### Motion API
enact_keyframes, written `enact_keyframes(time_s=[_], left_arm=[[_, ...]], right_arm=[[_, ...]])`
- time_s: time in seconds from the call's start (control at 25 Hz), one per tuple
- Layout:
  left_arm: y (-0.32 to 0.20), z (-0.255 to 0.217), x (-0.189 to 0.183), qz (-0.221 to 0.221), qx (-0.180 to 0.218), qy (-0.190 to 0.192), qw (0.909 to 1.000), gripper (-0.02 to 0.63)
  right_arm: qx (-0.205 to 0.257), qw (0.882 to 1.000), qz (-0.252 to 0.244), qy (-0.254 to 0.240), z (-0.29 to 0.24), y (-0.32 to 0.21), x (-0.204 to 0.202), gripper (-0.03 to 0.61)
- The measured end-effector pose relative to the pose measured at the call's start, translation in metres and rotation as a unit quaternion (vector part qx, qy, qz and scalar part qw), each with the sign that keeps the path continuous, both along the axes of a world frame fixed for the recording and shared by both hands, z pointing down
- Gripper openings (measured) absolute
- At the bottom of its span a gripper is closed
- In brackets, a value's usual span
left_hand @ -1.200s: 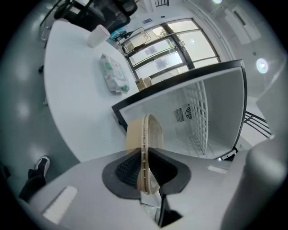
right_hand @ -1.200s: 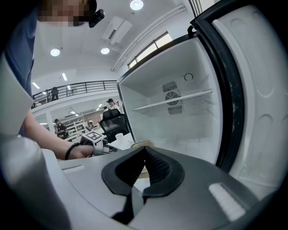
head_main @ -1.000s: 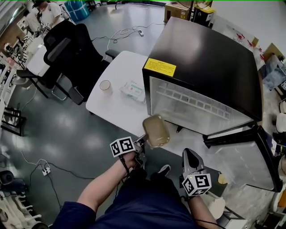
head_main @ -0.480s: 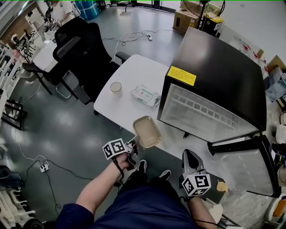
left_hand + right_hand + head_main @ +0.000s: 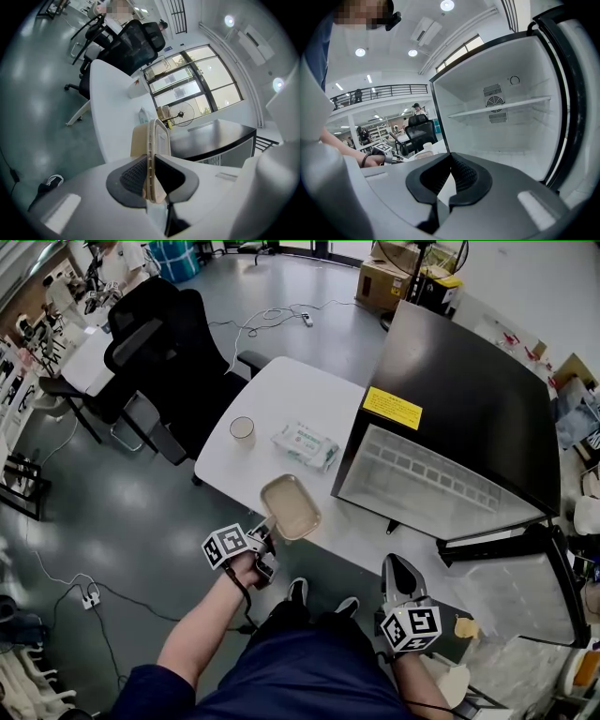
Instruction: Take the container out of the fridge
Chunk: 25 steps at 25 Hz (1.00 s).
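Container (image 5: 290,507) pinched by rim in left tongs (image 5: 266,538), held level over table (image 5: 281,399) edge, probably for setting down; right tongs (image 5: 401,570) clenched empty by open fridge (image 5: 469,399).

Front of table (image 5: 228,468) bare; cup (image 5: 242,428), wipes pack (image 5: 306,444) farther back; fridge (image 5: 469,399) blocks right; chair (image 5: 178,352) crowds far-left edge.

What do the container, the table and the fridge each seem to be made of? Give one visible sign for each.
Container: probably plastic, matte beige; thin moulded rim, rounded corners.
Table: likely laminate, smooth white with faint sheen.
Fridge: glossy black shell, perhaps painted metal, reflecting light; white plastic-looking interior.
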<state>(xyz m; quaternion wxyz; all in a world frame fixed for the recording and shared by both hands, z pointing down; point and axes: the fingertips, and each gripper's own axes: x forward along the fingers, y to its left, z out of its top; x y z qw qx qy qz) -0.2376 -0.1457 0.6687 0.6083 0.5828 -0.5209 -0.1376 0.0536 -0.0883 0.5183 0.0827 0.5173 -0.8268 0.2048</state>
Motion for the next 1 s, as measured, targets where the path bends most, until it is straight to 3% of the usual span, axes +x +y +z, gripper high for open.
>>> enact_keyframes(time_s=[0.52, 1.0], left_arm=[[-0.043, 0.036, -0.058, -0.060, -0.020, 0.007, 0.9980, 0.054], [-0.065, 0.061, -0.067, -0.074, -0.033, 0.021, 0.9965, 0.054]], right_arm=[[-0.008, 0.999, 0.037, 0.024, 0.000, 0.007, 0.004, 0.005], [-0.019, 0.996, 0.071, 0.043, 0.001, 0.022, 0.017, 0.005]])
